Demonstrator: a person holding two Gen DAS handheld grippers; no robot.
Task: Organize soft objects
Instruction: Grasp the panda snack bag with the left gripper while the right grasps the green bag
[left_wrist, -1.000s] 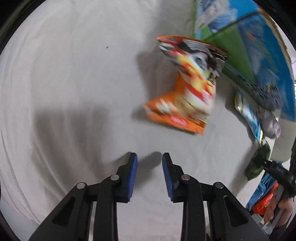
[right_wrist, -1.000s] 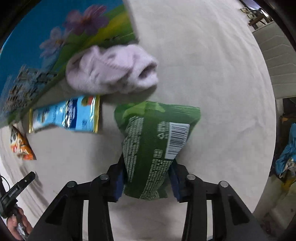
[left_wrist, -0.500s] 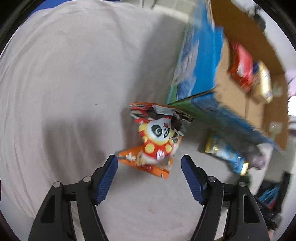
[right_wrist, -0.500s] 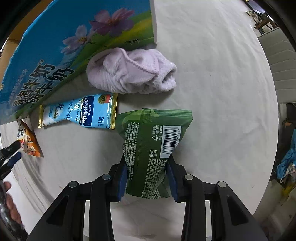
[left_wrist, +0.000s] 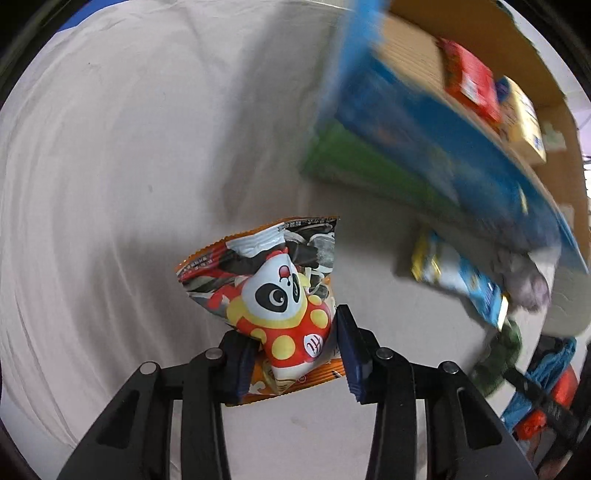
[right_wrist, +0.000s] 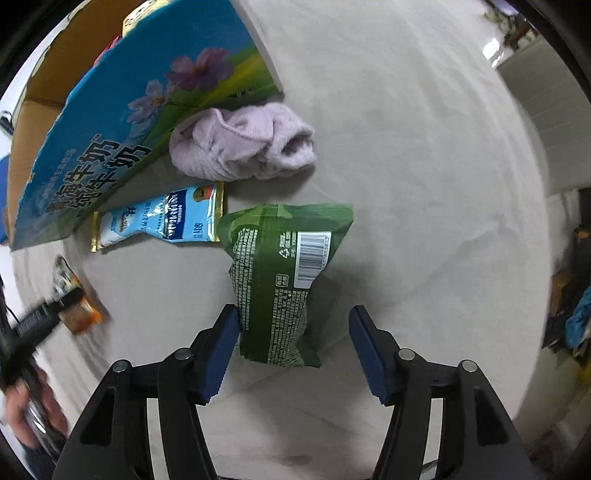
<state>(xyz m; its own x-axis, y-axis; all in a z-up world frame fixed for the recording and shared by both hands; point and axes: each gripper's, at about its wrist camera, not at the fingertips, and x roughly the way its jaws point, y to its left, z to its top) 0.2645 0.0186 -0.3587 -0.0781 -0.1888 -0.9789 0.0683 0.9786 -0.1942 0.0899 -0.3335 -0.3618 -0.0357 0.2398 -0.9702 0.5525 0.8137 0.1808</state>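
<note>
**Left claw takes the panda bag as the right lets the green bag go**

A second ago the left gripper (left_wrist: 295, 354) hung nearly closed over bare cloth; now its pads pinch the orange panda snack bag (left_wrist: 275, 295) at its near end. The right gripper (right_wrist: 295, 347), clamped on the green snack bag (right_wrist: 284, 280) until half a second ago, stands spread, the bag lying on the cloth against its left pad. The cardboard box (left_wrist: 436, 110) sits far right, likely the panda bag's destination; blue milk-powder sachet (right_wrist: 162, 219) and lilac sock (right_wrist: 240, 142) remain outside.
</note>
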